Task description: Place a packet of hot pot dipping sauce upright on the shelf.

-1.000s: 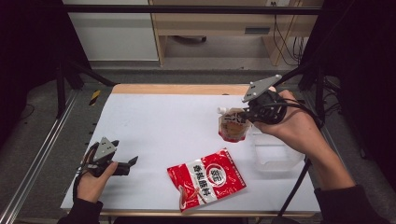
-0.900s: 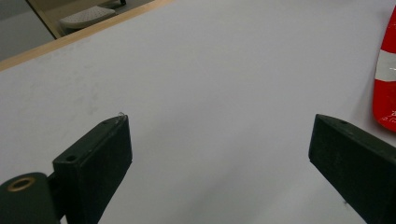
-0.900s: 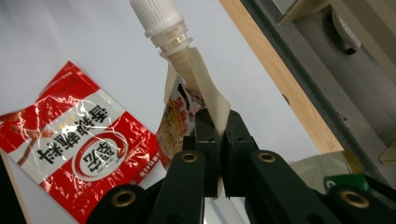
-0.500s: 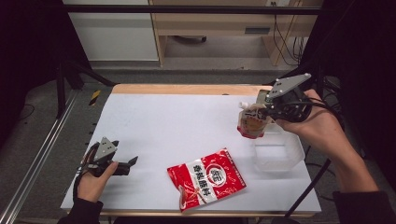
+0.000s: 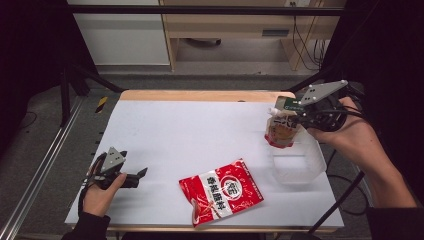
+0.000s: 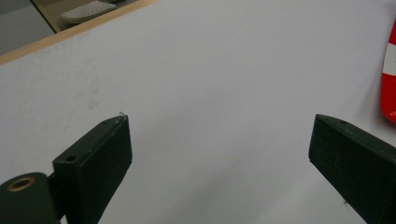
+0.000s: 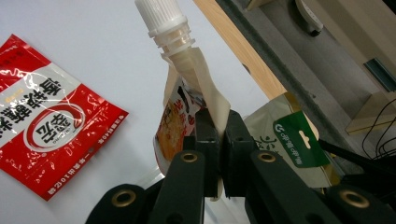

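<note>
Clamped tight in my right gripper [image 7: 217,135] is a spouted pouch [image 5: 281,131], the jaws pinched on its upper edge just below the white screw cap [image 7: 161,17]. In the high view the pouch hangs above the far rim of a clear plastic tub [image 5: 296,162] at the right end of the white table [image 5: 200,130], clear of the table surface. Behind the pouch, in the right gripper view, a second packet with a green hang tab [image 7: 292,140] shows beside the jaws; I cannot tell whether it is caught in the grip too or only sits behind it. Most of the pouch's print is hidden by my jaws, so only a strip of orange picture shows. The tub is see-through and I can make out nothing lying in it. Near the table's front edge lies a red and white sachet [image 5: 220,197], flat, well apart from the tub. My left gripper [image 5: 131,176] rests on the table at the near left corner, jaws spread wide with nothing between them; the sachet's edge [image 6: 390,79] is cut off at the side of the left gripper view
</note>
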Demonstrator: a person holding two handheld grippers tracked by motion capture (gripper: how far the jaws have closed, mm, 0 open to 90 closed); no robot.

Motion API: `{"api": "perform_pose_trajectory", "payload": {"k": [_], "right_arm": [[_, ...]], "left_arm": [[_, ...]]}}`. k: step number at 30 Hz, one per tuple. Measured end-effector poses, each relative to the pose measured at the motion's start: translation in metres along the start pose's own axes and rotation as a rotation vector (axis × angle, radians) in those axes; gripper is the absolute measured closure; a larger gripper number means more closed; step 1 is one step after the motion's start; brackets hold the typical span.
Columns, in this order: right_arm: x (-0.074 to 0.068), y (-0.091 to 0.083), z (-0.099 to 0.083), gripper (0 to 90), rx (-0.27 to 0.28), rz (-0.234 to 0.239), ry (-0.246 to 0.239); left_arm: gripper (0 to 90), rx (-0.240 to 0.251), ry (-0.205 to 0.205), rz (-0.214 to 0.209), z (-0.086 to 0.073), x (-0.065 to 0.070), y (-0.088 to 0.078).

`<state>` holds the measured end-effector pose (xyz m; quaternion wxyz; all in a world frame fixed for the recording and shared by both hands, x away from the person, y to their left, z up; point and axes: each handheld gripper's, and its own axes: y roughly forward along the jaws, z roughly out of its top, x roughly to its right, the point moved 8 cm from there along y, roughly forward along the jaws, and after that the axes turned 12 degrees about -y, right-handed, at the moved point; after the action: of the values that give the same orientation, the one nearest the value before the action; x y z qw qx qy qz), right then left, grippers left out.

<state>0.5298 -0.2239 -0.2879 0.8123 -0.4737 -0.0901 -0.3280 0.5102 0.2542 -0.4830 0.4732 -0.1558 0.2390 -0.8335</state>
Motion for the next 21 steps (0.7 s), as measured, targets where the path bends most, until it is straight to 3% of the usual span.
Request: {"api": "perform_pose_trajectory", "payload": {"k": [21], "right_arm": [[0.019, 0.001, -0.032, 87.4, -0.023, -0.033, 0.030]], "left_arm": [[6.1, -0.006, 0.000, 0.003, -0.001, 0.001, 0.002]]}}
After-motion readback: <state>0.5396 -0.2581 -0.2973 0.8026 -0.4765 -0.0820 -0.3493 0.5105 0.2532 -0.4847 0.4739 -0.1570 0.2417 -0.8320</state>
